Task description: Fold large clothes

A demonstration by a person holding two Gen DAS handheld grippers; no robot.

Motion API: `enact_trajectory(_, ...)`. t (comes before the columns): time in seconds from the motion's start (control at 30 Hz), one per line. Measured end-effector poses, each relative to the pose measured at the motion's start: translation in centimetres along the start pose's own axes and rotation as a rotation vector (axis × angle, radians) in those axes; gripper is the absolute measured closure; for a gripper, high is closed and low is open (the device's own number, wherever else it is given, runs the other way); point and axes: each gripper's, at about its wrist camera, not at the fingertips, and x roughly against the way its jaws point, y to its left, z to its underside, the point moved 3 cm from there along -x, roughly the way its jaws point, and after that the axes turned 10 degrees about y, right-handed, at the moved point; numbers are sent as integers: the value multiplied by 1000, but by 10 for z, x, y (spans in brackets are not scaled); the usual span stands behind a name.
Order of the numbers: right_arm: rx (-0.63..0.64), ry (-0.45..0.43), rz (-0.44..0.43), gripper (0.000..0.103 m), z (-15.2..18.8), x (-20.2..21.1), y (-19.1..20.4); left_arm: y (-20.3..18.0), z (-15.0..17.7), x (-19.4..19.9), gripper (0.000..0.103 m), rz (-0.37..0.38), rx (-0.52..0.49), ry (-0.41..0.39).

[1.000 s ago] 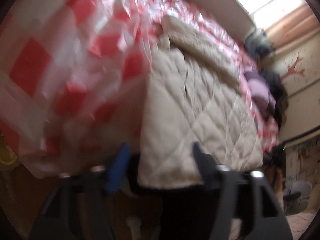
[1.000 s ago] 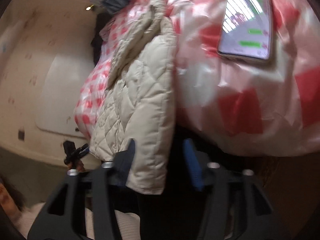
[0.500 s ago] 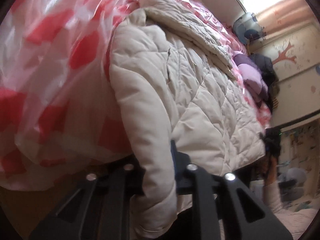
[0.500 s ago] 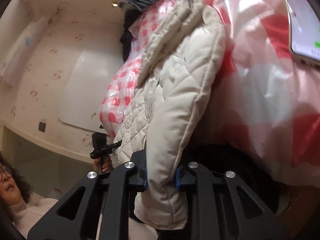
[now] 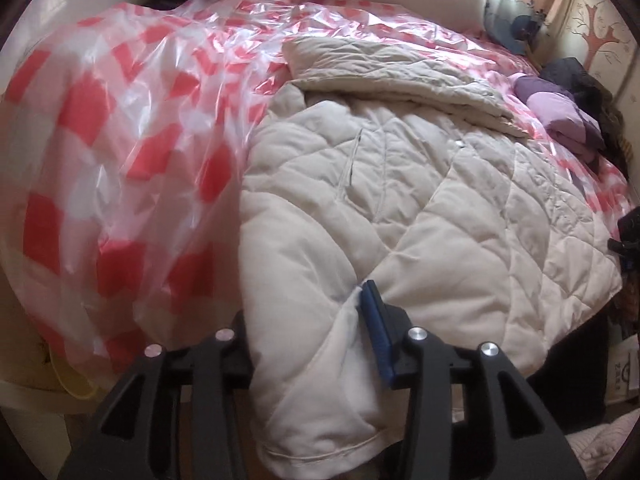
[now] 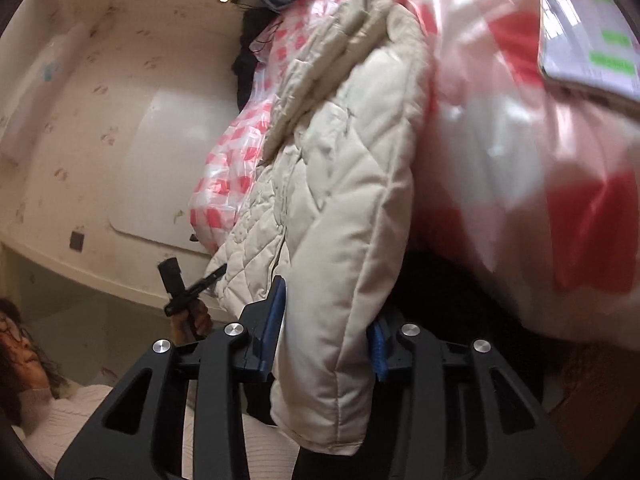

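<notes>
A cream quilted jacket (image 5: 400, 200) lies spread on a bed under a red-and-white checked plastic sheet (image 5: 120, 140), its hem hanging over the near edge. My left gripper (image 5: 304, 308) has that hem between its fingers. Its jaws are opening, and the blue pad (image 5: 374, 332) still dents the fabric. In the right wrist view the jacket (image 6: 340, 160) hangs down between the blue pads (image 6: 276, 320) of my right gripper (image 6: 328, 304). Those jaws are opening too, and the puffy edge fills the gap and touches both pads.
A phone (image 6: 588, 32) with a lit screen lies on the plastic sheet at the upper right. Folded purple clothes (image 5: 560, 116) and dark garments sit at the bed's far right. A person in a pale sweater (image 6: 80, 420) is low at the left, near the wall.
Both grippers came onto the jacket's hem with wide jaws, pinched it tight, then widened with the fabric still between them. The left view swung to look down across the bed.
</notes>
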Motion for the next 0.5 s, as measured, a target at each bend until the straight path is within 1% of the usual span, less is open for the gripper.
enact_trajectory(0.07,-4,15,-9,67,3,-4,-3,-3,3,-1,55,-30,-13,-12)
enact_trajectory(0.2,-3,15,-14,67,8,-4,-1,-6,7,1,51,-66,-32,-24)
enact_trajectory(0.37,27,5,-16,66,9,-9,9,-7,10,0,51,-72,-38,-29)
enact_trajectory(0.4,44,-15,-13,74,8,-8,12,-7,10,-1,55,-60,-35,-26)
enact_trajectory(0.43,54,-33,-13,81,8,-7,15,-7,9,-1,71,-36,-32,-25)
enact_trajectory(0.47,59,-53,-16,84,8,-5,17,-7,10,1,81,-12,-25,-25)
enact_trajectory(0.5,71,-73,-16,85,9,-3,20,-8,10,4,82,-9,-24,-37)
